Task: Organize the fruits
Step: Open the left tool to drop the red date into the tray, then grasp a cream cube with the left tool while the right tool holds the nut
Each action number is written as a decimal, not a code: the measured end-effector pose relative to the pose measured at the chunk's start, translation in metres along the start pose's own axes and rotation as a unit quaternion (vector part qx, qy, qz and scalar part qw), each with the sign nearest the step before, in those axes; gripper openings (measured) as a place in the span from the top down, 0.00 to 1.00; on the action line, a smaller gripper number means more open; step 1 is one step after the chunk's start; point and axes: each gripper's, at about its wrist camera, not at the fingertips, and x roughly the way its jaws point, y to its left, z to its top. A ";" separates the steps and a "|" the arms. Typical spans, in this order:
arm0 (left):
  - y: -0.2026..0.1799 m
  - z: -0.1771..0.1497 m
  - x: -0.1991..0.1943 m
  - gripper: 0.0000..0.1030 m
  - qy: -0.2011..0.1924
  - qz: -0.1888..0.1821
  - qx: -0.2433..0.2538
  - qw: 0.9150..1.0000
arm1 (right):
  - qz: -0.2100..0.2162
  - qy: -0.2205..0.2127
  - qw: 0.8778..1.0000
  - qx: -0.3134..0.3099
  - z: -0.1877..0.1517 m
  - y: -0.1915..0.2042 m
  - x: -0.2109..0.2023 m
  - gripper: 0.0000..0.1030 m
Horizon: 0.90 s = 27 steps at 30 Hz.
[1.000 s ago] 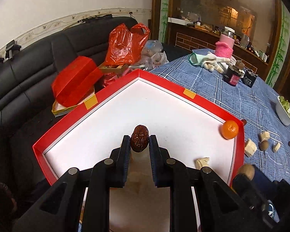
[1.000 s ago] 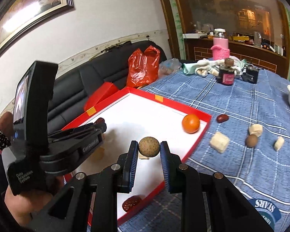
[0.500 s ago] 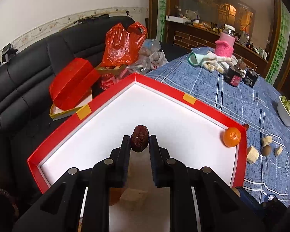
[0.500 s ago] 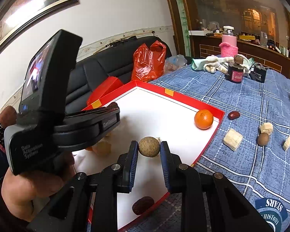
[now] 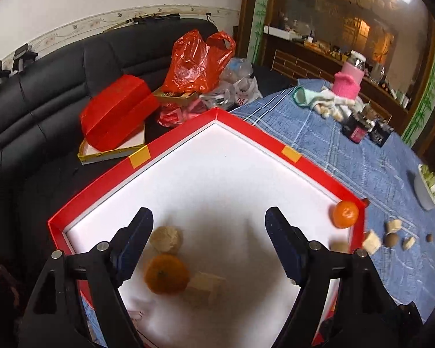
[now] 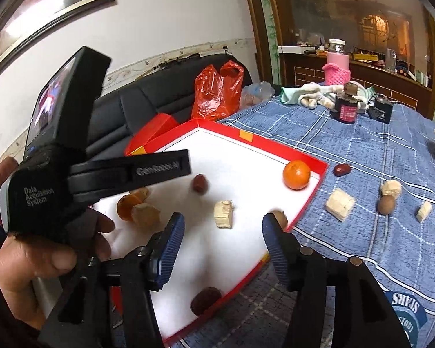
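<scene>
A red-rimmed tray (image 5: 313,166) with a white floor lies on the blue table. My left gripper (image 5: 208,246) is open and empty above its near end, over an orange (image 5: 166,274), a pale round piece (image 5: 165,239) and a pale block (image 5: 206,285). My right gripper (image 6: 221,243) is open and empty over the tray (image 6: 301,156). A red date (image 6: 200,184) and a round brown fruit (image 6: 279,217) appear blurred in the tray. Another orange (image 6: 296,174), a pale chunk (image 6: 223,210) and a second date (image 6: 206,300) lie inside too.
On the tablecloth beside the tray lie a date (image 6: 341,169), pale blocks (image 6: 340,204) and a brown fruit (image 6: 386,204). A dark jar (image 6: 346,107), cloths and a pink bottle stand at the far end. A black sofa (image 5: 43,87) with red bags is left.
Both grippers have opened. The left one let go of the red date and the right one let go of the round brown fruit; both now lie in the tray.
</scene>
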 end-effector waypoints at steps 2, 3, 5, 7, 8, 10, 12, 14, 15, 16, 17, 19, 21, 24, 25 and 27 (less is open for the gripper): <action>-0.002 -0.003 -0.006 0.22 -0.004 -0.008 -0.004 1.000 | -0.001 -0.008 1.000 0.008 -0.001 -0.008 -0.010 0.39; -0.003 -0.005 -0.009 0.22 -0.008 -0.012 -0.005 1.000 | -0.004 -0.015 1.000 0.013 -0.002 -0.014 -0.017 0.39; -0.007 -0.009 -0.018 0.22 -0.018 -0.020 -0.004 1.000 | -0.016 -0.028 0.999 0.024 -0.006 -0.030 -0.032 0.39; -0.015 -0.015 -0.030 0.22 -0.031 -0.038 0.001 0.999 | -0.038 -0.043 0.998 0.040 -0.009 -0.053 -0.051 0.38; -0.019 -0.017 -0.034 0.22 -0.035 -0.044 0.005 0.998 | -0.054 -0.052 0.996 0.052 -0.011 -0.069 -0.062 0.38; -0.032 -0.024 -0.043 0.22 -0.042 -0.062 0.020 0.997 | -0.093 -0.064 0.990 0.082 -0.015 -0.106 -0.081 0.38; -0.045 -0.031 -0.048 0.22 -0.044 -0.080 0.040 0.995 | -0.152 -0.072 0.977 0.128 -0.019 -0.158 -0.099 0.37; -0.064 -0.041 -0.051 0.22 -0.038 -0.100 0.068 0.992 | -0.196 -0.071 0.964 0.166 -0.022 -0.201 -0.109 0.37; -0.072 -0.047 -0.052 0.22 -0.034 -0.108 0.083 0.990 | -0.220 -0.066 0.955 0.189 -0.024 -0.228 -0.112 0.36; -0.081 -0.052 -0.053 0.22 -0.030 -0.115 0.100 0.988 | -0.238 -0.061 0.947 0.206 -0.026 -0.250 -0.113 0.36; -0.089 -0.057 -0.054 0.22 -0.027 -0.120 0.116 0.986 | -0.252 -0.054 0.941 0.218 -0.026 -0.268 -0.113 0.37; -0.101 -0.067 -0.054 0.22 -0.023 -0.124 0.140 0.982 | -0.272 -0.038 0.932 0.235 -0.025 -0.302 -0.107 0.40; -0.109 -0.072 -0.055 0.22 -0.019 -0.128 0.154 0.980 | -0.283 -0.023 0.927 0.244 -0.022 -0.326 -0.098 0.46; -0.120 -0.076 -0.053 0.22 -0.010 -0.133 0.170 0.976 | -0.284 -0.010 0.927 0.246 -0.010 -0.347 -0.081 0.50; -0.124 -0.076 -0.052 0.22 -0.009 -0.132 0.174 0.976 | -0.287 -0.006 0.926 0.247 -0.008 -0.352 -0.075 0.54; -0.131 -0.078 -0.052 0.22 -0.009 -0.134 0.177 0.975 | -0.290 0.010 0.923 0.255 -0.003 -0.365 -0.064 0.60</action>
